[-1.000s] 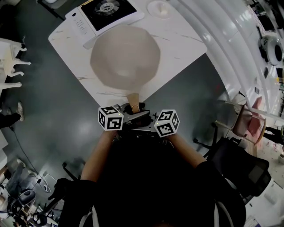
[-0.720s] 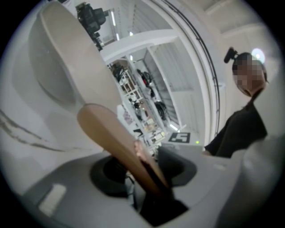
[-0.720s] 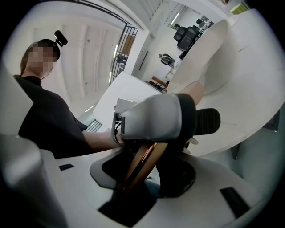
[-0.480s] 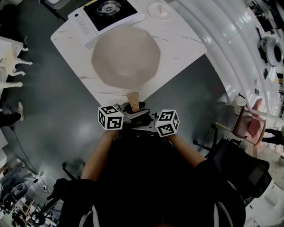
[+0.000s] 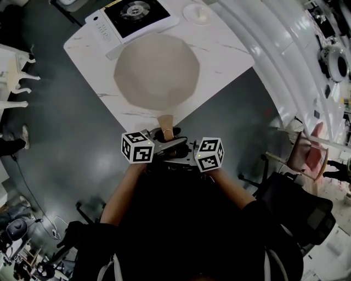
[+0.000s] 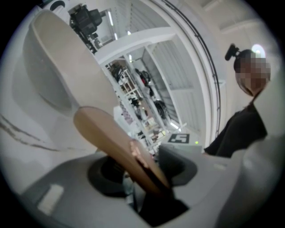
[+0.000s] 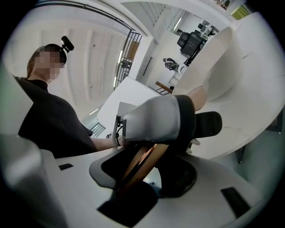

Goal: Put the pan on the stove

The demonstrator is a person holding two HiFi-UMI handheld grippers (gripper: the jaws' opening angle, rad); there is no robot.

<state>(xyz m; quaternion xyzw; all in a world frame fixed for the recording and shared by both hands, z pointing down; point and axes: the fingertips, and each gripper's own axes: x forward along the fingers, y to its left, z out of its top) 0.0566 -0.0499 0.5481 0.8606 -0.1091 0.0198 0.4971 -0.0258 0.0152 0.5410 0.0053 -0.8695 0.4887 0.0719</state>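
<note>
**Pan at centre of bench, both grippers on its handle**

The stove, black-topped with a round burner, sits at the upper left of the head view, on the far end of the white marble bench. The pan, wide and beige, fills the centre of the frame just below the stove's near edge. It is not on the stove. Whether its base touches the bench cannot be determined. A small white dish stands to the right of the stove.

The pan's wooden handle points down the frame toward the person. The left gripper has its jaws partly apart and clamped across this handle. The right gripper, close beside the left one, also has its jaws partly apart with the handle gripped between them.
</note>
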